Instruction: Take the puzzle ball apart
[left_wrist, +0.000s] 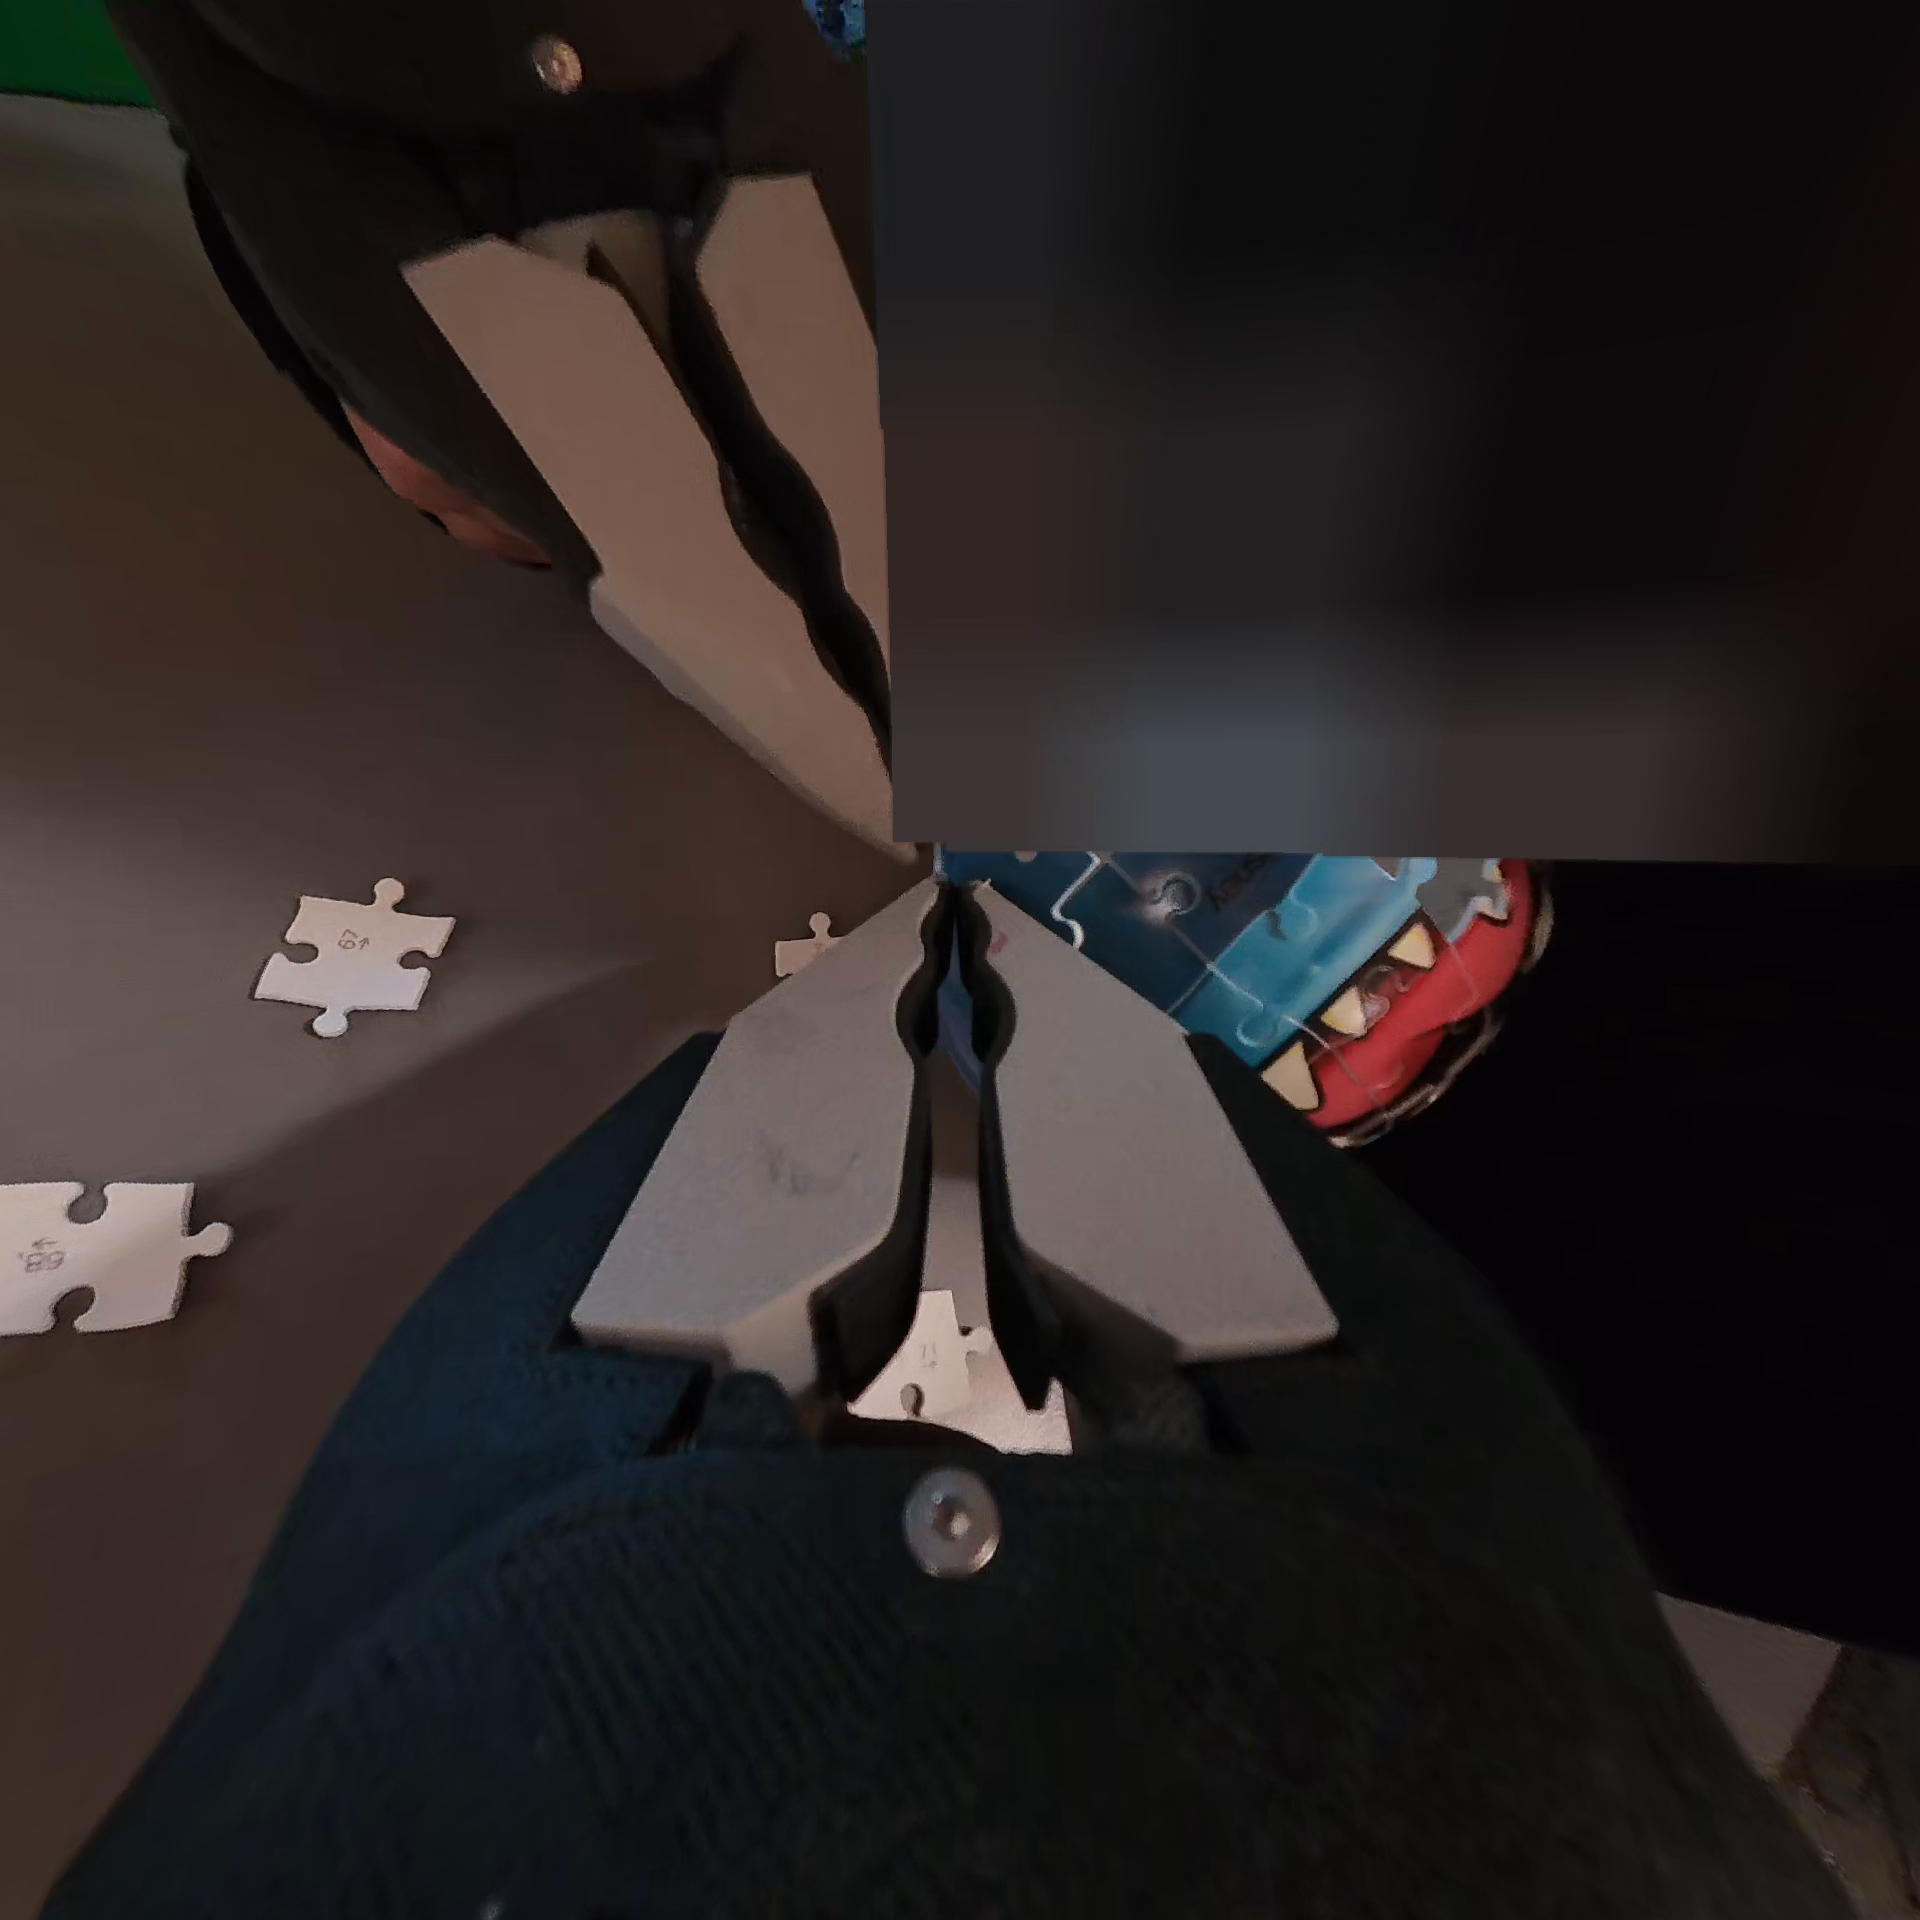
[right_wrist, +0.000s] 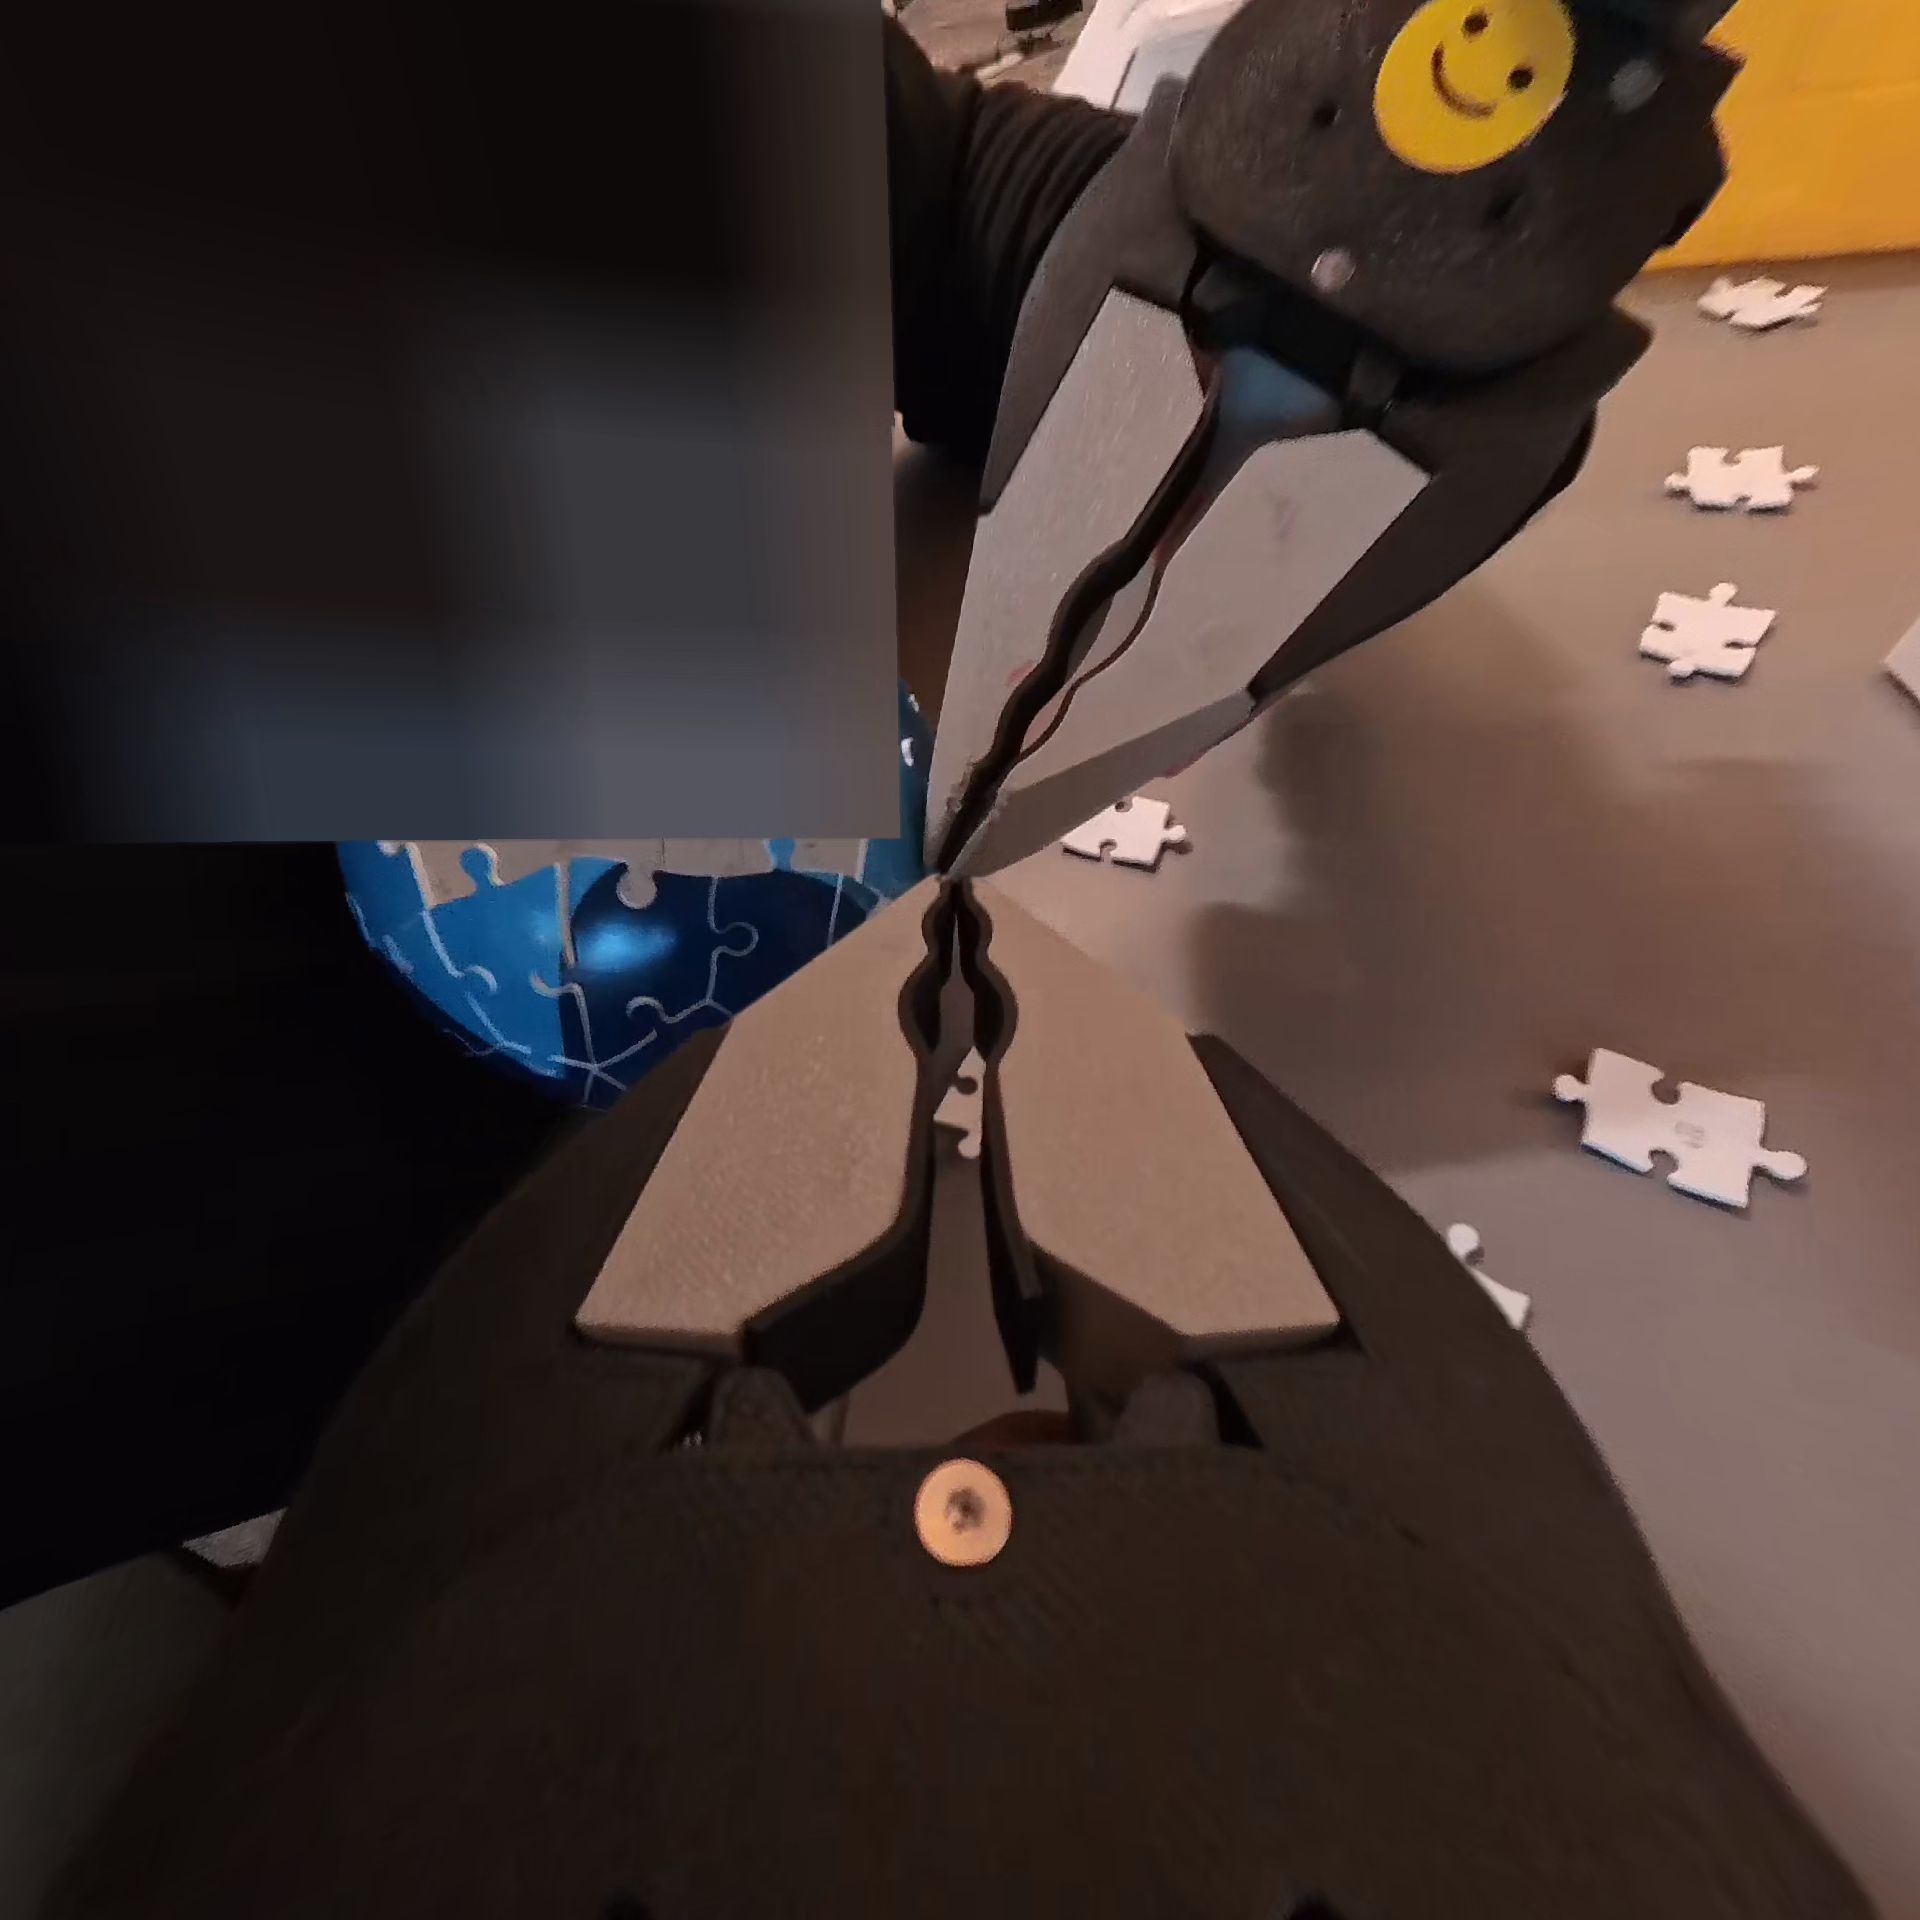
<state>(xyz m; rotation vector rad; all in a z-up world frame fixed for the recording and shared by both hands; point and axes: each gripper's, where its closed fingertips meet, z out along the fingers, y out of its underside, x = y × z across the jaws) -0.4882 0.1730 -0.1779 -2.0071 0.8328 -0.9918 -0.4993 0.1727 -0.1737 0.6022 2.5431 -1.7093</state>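
The puzzle ball is blue with a red toothed mouth and sits at the right, partly under a blur patch. In the right wrist view the ball shows a gap where pieces are gone. My left gripper is shut at the ball's edge. A thin reddish strip, seemingly a puzzle piece, shows between its fingers in the right wrist view. My right gripper is shut, tip to tip with the left one. It comes in from the upper left in the left wrist view. I cannot tell whether it pinches anything.
Loose white-backed puzzle pieces lie on the dark table: two at the left, and several at the right. A yellow object stands at the far right. A dark sleeve is behind the grippers. Left and right tips are no more than a few centimetres apart.
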